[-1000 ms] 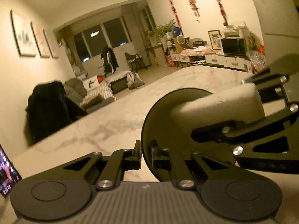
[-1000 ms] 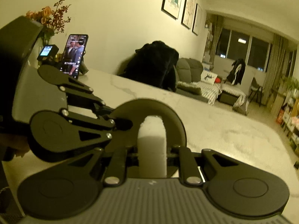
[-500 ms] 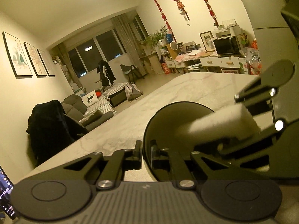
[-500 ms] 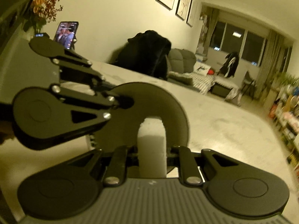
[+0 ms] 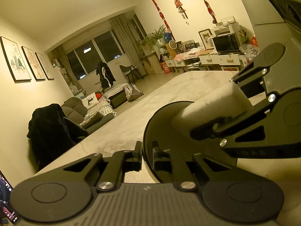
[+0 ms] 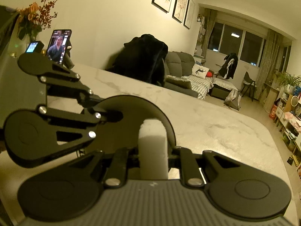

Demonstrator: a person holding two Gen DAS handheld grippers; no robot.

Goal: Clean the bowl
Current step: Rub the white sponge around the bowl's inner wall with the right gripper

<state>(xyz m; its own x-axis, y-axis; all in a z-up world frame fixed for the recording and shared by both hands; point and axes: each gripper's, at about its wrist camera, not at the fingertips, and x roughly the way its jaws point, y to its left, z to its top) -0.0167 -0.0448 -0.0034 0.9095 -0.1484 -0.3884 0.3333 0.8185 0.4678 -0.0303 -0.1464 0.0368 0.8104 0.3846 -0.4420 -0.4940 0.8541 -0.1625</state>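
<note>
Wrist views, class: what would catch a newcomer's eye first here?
The dark bowl, tipped up on edge over the marble table, gripped at its rim by the left gripper. Next, the white sponge in the right gripper, pressed into the bowl.

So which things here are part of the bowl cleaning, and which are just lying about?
Job:
- black bowl, its rim pinched by the left gripper
- white sponge, clamped in the right gripper

Lying about:
- phone
- flowers
- dark coat
- marble table
</note>
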